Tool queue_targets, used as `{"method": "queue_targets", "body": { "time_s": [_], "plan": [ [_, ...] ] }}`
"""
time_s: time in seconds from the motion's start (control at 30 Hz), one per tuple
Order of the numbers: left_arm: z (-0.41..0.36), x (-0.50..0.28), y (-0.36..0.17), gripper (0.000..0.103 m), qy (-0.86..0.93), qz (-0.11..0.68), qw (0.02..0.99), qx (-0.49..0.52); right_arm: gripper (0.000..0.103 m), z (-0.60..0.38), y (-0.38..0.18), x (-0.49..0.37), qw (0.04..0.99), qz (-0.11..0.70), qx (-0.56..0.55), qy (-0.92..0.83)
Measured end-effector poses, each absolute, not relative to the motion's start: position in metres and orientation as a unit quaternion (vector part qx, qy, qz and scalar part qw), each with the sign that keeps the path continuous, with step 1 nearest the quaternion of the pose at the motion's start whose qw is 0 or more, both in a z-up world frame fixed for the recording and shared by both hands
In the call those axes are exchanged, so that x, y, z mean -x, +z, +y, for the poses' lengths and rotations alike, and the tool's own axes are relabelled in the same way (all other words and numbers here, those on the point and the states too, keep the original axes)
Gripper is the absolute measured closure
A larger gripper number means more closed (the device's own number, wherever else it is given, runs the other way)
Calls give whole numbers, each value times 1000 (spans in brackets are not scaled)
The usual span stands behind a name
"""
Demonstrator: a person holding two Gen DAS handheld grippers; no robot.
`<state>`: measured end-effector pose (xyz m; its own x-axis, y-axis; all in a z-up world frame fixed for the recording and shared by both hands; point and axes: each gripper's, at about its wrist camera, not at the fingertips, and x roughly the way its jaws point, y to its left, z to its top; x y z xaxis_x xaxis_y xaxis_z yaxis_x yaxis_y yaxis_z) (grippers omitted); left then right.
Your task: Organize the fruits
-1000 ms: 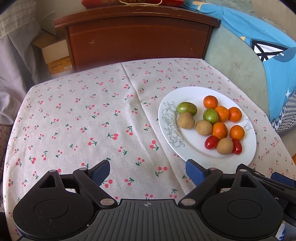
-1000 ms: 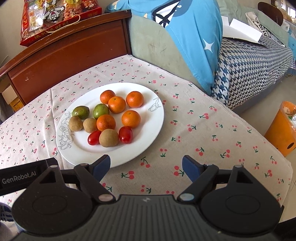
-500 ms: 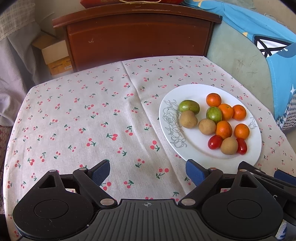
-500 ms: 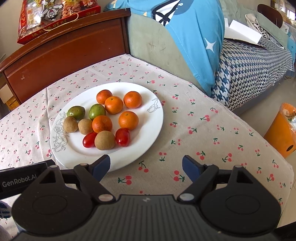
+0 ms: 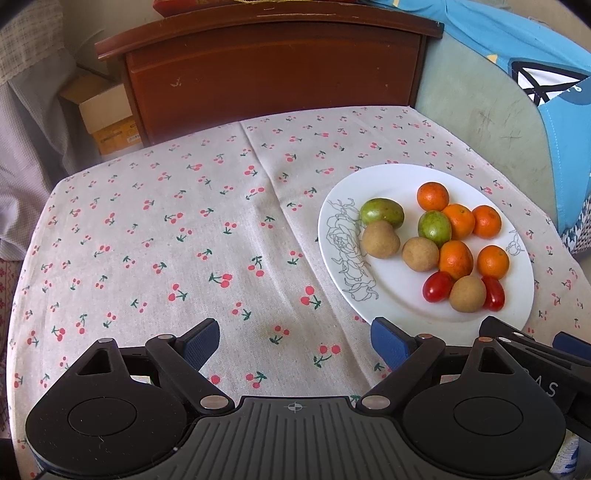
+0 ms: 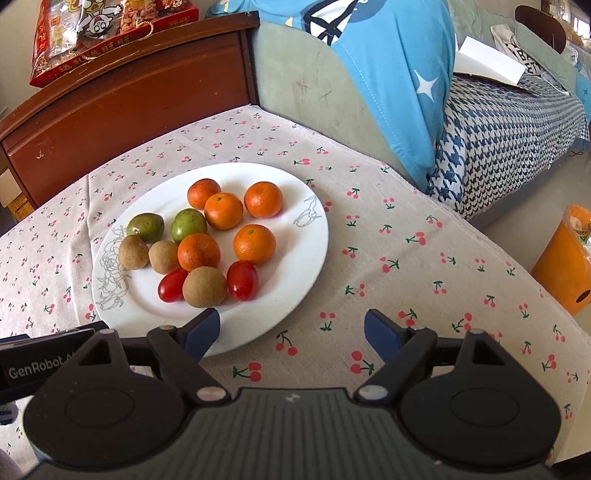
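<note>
A white plate (image 5: 388, 184) (image 6: 295, 266) with a drawn rose pattern lies on the cherry-print tablecloth (image 5: 184, 240). On it sit several oranges (image 6: 255, 243), two green fruits (image 6: 188, 224), three brown round fruits (image 6: 204, 287) and two red cherry tomatoes (image 6: 242, 280). My left gripper (image 5: 295, 343) hovers open over the cloth, left of the plate's near edge, nothing between its fingers. My right gripper (image 6: 291, 330) is open too, its left fingertip above the plate's near rim, its right one over bare cloth. Neither touches any fruit.
A dark wooden cabinet (image 5: 273, 66) stands behind the table with a red snack box (image 6: 107, 33) on top. A green sofa with blue cloth (image 6: 388, 74) and a houndstooth cover runs along the right. An orange bin (image 6: 565, 262) is on the floor; cardboard boxes (image 5: 107, 114) at left.
Both views have shifted only slightly; the plate sits a little lower and further left in the right wrist view. Both grippers stay open and the fruit has not moved.
</note>
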<state>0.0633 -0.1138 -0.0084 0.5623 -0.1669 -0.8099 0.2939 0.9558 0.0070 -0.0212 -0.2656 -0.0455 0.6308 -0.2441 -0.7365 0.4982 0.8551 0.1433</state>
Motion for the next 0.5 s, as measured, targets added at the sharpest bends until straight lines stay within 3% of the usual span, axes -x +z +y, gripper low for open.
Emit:
{"method": "queue_targets", "body": {
  "time_s": [0.5],
  "plan": [
    [-112,-69,-10,12,-119,450,883,-67,14,-263,-46,18,890,373,-163,-205]
  ]
}}
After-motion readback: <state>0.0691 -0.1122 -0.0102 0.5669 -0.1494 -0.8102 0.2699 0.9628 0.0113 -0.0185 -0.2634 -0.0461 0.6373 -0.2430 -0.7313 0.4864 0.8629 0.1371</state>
